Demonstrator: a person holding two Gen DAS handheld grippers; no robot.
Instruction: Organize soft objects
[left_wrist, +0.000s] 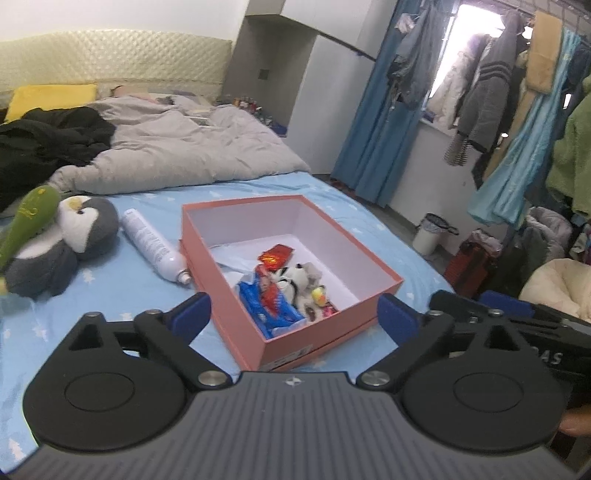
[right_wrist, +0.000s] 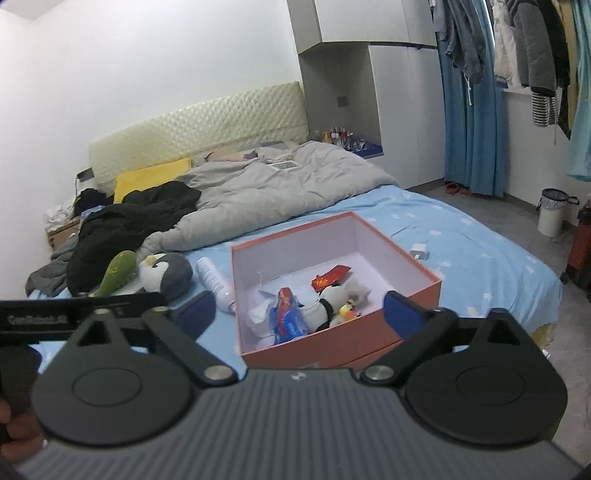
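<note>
Soft toys, some boxed and some loose on the bed, with both sets of jaws apart and empty.
The penguin plush (left_wrist: 70, 236) and the green plush (left_wrist: 26, 221) lay at the left of the left wrist view, beside a white spray can (left_wrist: 155, 245); the pink box (left_wrist: 380, 273) sat mid-frame on the blue sheet (left_wrist: 110, 295), already holding a small white plush (left_wrist: 295, 277) and bright packets (left_wrist: 266, 299); the left gripper (left_wrist: 291, 310) and the right gripper (right_wrist: 299, 314) both hovered before the box's near wall, gripping nothing; a reach towards the penguin risked nudging the can, which looked likely to roll; a shallow pinch on plush fabric might slip, or a carried toy could catch the box's rim and shift it on the soft bed.
</note>
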